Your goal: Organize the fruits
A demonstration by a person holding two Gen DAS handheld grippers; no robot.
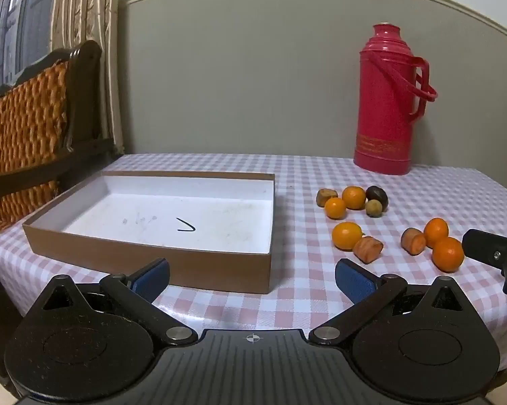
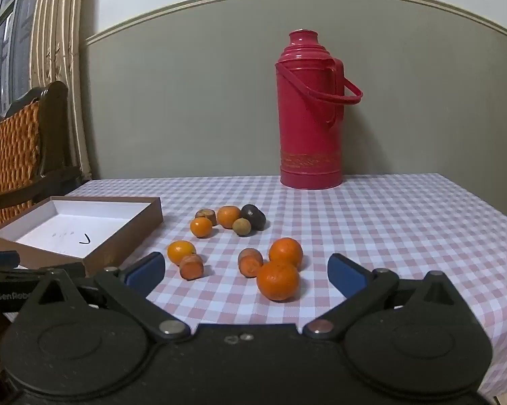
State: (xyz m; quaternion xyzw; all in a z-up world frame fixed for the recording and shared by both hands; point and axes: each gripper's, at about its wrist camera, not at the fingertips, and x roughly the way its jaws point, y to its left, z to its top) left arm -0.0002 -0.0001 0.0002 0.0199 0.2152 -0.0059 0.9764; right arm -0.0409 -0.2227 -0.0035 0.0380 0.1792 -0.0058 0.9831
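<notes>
Covering the table (image 2: 388, 222) is a pink-and-white checked cloth. Both hand-held grippers hover at the near edge with nothing between their blue pads.

1. Left hand-held gripper (image 1: 251, 278): jaws spread wide, empty, aimed at the near wall of the box (image 1: 199, 266). Its body also shows at the left border of the right wrist view.
2. Right hand-held gripper (image 2: 246, 271): jaws spread wide, empty, aimed at the fruit. The nearest orange (image 2: 277, 280) lies on the cloth just ahead of the gap, touching neither pad.

Box: a shallow brown carton with a white interior, placed toward the left edge of the table. It holds no fruit; a short black pen mark (image 1: 186, 228) is on its floor.

Fruit: all pieces lie loose on the cloth to the right of the box, around the middle of the table.
- Far cluster: two small oranges (image 2: 228, 216), a brown cut piece (image 2: 206, 216), a dark round fruit (image 2: 253, 216) and a small greenish-brown fruit (image 2: 242, 227), set close together.
- Near row: an orange (image 2: 181, 252) touching a cut orange-brown piece (image 2: 191, 266); further right, a second cut piece (image 2: 250, 262) beside two oranges that touch each other.

Red thermos flask (image 2: 309, 114): upright near the far edge of the table, against the wall, well apart from the fruit.

A chair with a woven back (image 1: 24, 114) stands beyond the left edge.
</notes>
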